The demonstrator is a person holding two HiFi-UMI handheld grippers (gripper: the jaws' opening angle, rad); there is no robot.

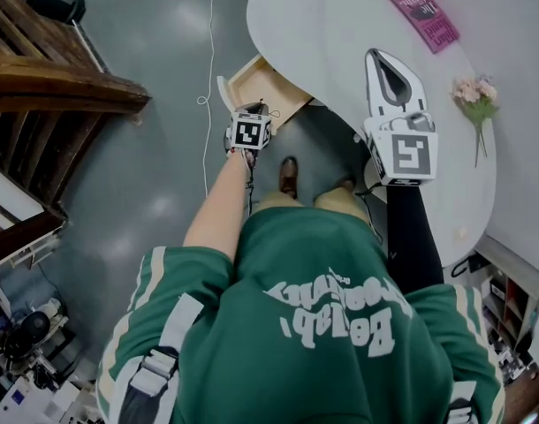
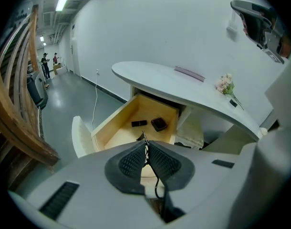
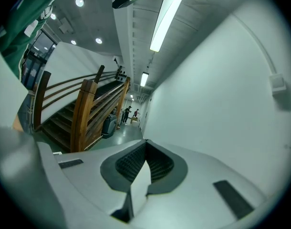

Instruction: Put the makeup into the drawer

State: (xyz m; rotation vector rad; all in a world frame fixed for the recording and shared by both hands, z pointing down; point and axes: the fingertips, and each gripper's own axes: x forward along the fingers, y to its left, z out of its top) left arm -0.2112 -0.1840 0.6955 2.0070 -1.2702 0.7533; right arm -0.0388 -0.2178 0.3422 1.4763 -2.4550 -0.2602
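Over the open drawer (image 2: 107, 123), left gripper (image 2: 146, 144) fingers clamp a thin dark makeup piece (image 2: 144, 136), aimed down to join two dark cases (image 2: 159, 123) inside, right gripper (image 3: 144, 144) fingers together, idle above desk (image 2: 150, 78)

A white table (image 1: 340, 25) bears pink book (image 1: 422, 14) and flower sprig (image 1: 475, 100); its open drawer (image 2: 120, 131) holds dark case (image 2: 159, 123) and stick (image 2: 139, 123).

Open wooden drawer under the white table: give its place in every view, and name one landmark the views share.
Head view: the open wooden drawer is at upper centre, jutting out from under the white oval table.
Left gripper view: the drawer sits at centre, again below the table's edge.
Right gripper view: not in it.
Shared landmark: the brown wooden staircase, towards the left in all three views.
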